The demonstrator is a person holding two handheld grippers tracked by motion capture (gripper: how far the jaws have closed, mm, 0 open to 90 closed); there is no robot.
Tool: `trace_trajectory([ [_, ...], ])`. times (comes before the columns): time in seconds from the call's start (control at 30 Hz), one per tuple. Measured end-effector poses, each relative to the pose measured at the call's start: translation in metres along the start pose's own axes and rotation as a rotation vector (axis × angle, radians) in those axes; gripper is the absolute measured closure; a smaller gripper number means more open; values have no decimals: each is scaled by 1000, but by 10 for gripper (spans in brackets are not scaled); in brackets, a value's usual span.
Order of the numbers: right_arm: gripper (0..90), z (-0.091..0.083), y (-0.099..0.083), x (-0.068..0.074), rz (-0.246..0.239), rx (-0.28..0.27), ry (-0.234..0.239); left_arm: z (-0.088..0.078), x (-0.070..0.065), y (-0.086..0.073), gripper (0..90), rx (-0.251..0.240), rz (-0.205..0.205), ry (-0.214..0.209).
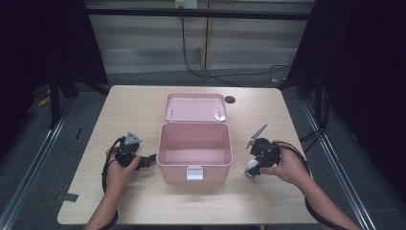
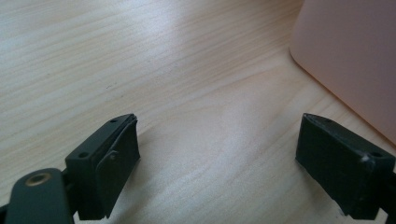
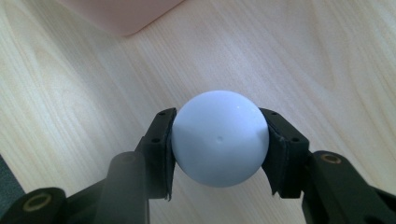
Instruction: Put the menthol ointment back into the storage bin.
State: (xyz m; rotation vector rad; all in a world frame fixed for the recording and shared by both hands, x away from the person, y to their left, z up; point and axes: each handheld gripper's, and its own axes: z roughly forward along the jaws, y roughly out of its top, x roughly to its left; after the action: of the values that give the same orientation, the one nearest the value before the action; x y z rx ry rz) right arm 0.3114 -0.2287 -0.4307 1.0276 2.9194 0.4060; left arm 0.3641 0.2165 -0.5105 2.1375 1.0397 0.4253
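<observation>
A pink box (image 1: 195,152) stands open in the middle of the table, its lid (image 1: 195,107) laid back behind it and its inside bare. Right of the box, my right gripper (image 1: 252,168) is shut on a pale white ball (image 3: 219,138), both pads pressing its sides just above the wood. The ball (image 1: 252,166) shows as a small white spot under the right hand. Left of the box, my left gripper (image 1: 149,160) is open with nothing between its jaws, close to the pink wall (image 2: 348,56). In its own view the left gripper (image 2: 217,161) hovers over bare wood.
The light wooden table (image 1: 129,115) has a dark round cable hole (image 1: 230,99) at the back. Black cables trail from both grippers toward the front edge. Dark frame rails flank the table on both sides.
</observation>
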Motion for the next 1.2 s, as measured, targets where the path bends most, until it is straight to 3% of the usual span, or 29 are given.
trace_trajectory([
  [0.83,507,-51,19,-1,-4,3,-4,0,0,0,127,0,-1,-2],
  [1.2,507,-69,35,3,-46,28,-17,0,0,0,127,0,2,0],
])
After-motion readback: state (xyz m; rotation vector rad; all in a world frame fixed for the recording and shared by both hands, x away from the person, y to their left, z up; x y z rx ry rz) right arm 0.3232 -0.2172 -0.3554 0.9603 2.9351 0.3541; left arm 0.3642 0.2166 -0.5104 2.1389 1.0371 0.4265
